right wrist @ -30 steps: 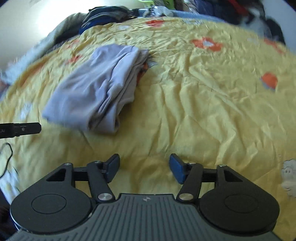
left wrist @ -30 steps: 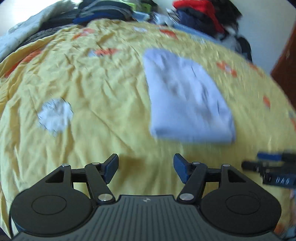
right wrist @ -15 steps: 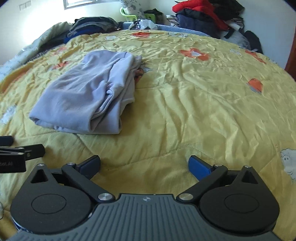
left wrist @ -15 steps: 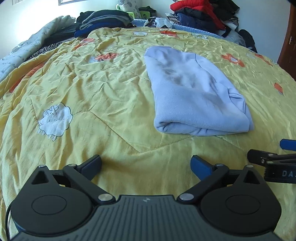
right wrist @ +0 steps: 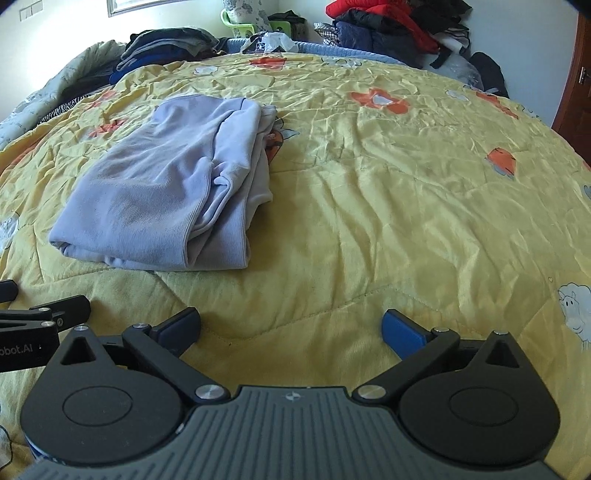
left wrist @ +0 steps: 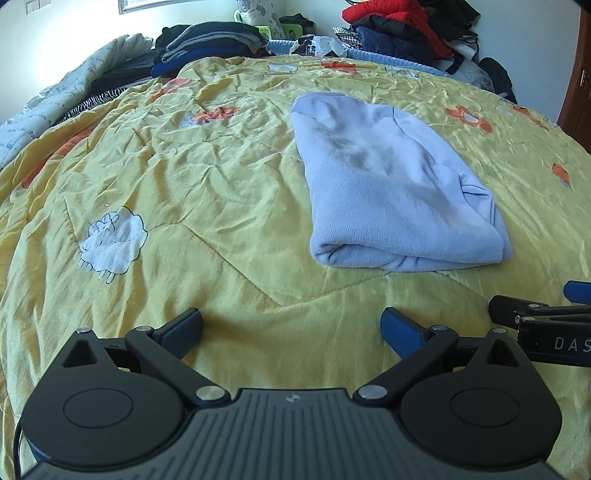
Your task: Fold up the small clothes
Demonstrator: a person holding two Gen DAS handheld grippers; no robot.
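The pale lilac garment (left wrist: 391,192) lies on the yellow quilt (left wrist: 221,206) ahead of you, already doubled over into a thick oblong, its folded edge nearest your grippers and its looser layers bunched along the side that faces your right hand. From how it lies, I judge this piece is folded or very nearly so, and you are between steps: either tidy that ragged side or leave it and go for another piece. If you tidy, the move calls for reaching forward to the uneven layers seen in the right wrist view (right wrist: 236,206), pinching only the top flap, and drawing it square without dragging the whole bundle across the quilt. If you move on, the heaps of dark and red clothing (left wrist: 402,29) at the far end of the bed are the likely source, though I cannot tell which of those count as small clothes. Your left gripper (left wrist: 291,326) stands spread as wide as it goes, nothing between its blue pads, poised above bare quilt short of the garment. Your right gripper (right wrist: 291,326) is likewise fully spread and empty, just beside the left one and apart from the cloth.
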